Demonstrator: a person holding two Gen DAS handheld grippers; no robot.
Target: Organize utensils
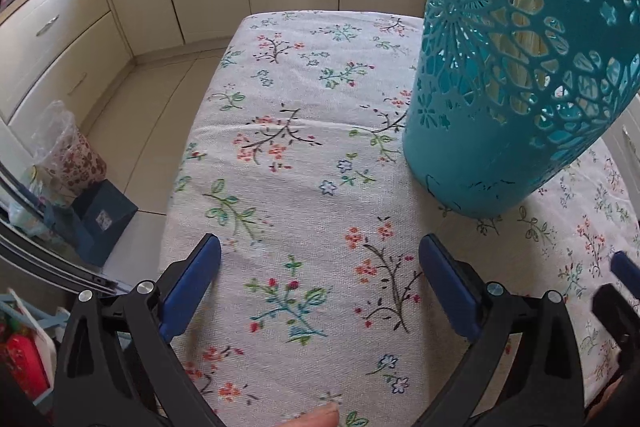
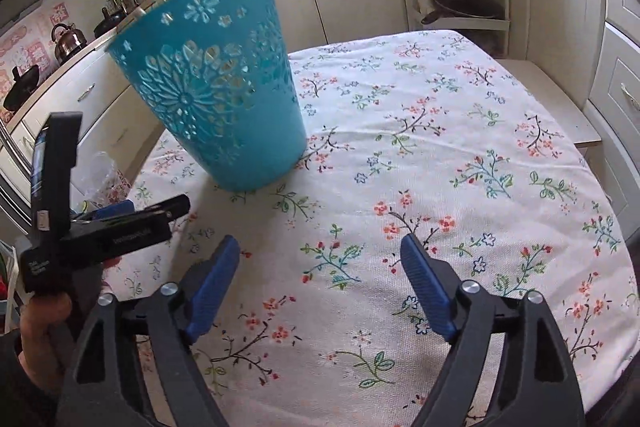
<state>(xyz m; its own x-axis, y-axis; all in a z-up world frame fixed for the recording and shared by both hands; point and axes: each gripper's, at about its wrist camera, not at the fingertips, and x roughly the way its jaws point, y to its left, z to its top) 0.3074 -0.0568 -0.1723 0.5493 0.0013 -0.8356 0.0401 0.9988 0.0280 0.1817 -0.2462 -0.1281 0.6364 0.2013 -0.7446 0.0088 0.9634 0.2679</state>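
Both tongs hang over the worktop with their blue pads spread wide and nothing between them: the right tongs and the left tongs each frame only bare flowered cloth. The relation that matters is where the teal holder stands. It is upright on the cloth, its long axis vertical and its mouth upward, ahead and to the left of the right tongs and ahead and to the right of the left tongs, so it sits between the two lines of reach. It looms much larger in the left wrist view as the teal holder, so the left hand is probably the nearer. Pale stick-like utensils show through its cut-outs (what kind they are is hard to tell). No loose utensil lies on the visible cloth.
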